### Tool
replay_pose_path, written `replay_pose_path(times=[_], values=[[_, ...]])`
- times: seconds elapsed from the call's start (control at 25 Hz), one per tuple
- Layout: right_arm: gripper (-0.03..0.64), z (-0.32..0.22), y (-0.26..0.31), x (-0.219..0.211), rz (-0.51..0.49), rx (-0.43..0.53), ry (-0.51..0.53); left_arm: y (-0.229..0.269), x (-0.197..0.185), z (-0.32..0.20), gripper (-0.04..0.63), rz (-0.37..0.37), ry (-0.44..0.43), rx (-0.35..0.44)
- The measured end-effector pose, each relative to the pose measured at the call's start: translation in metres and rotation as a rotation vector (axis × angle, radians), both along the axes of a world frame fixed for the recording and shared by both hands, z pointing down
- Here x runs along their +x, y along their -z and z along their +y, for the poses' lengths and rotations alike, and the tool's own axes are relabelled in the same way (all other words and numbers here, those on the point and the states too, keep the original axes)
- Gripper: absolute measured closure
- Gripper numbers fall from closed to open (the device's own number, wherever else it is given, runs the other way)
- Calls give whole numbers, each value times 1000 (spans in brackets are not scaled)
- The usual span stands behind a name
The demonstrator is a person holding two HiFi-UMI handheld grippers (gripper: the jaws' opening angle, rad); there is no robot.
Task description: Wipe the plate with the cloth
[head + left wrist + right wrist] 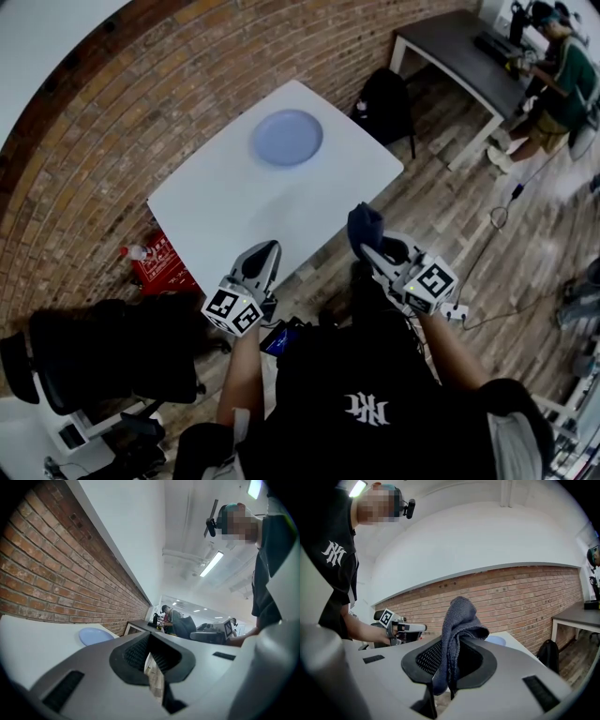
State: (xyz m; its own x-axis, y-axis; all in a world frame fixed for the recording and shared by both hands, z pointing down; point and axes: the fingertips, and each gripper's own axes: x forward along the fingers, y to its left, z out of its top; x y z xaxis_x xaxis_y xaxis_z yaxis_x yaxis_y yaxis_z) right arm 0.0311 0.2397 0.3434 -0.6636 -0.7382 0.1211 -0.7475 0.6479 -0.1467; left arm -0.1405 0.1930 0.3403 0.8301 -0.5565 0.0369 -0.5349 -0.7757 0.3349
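Note:
A pale blue plate (287, 137) lies on the far part of the white table (234, 211); the left gripper view shows the plate (96, 635) low at left, and the right gripper view shows a sliver of it (496, 640). My right gripper (366, 236) is shut on a dark blue cloth (363, 225), which stands up bunched between the jaws (457, 634). It hangs off the table's near right edge. My left gripper (263, 255) is at the near edge, jaws together with nothing in them (151, 660).
A red crate (159, 262) with a bottle sits on the floor left of the table, black office chairs (103, 352) nearer me. A black backpack (384, 103) stands beyond the table. A person (553, 80) works at a dark desk (464, 52) far right. Cables cross the wood floor.

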Motion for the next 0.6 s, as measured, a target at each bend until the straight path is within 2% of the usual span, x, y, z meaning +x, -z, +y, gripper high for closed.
replay_pose_path(times=[0.28,0.48,0.6], values=[[537,-54,4,16,-13,27,53,0,15,-35,595,-23,40,-9],[537,-91,7,31,56,76,134,-1,25,-62,594,-65,111,-32],[537,-115,16,42,63,96,190,2,29,-81,594,-81,166,-42]])
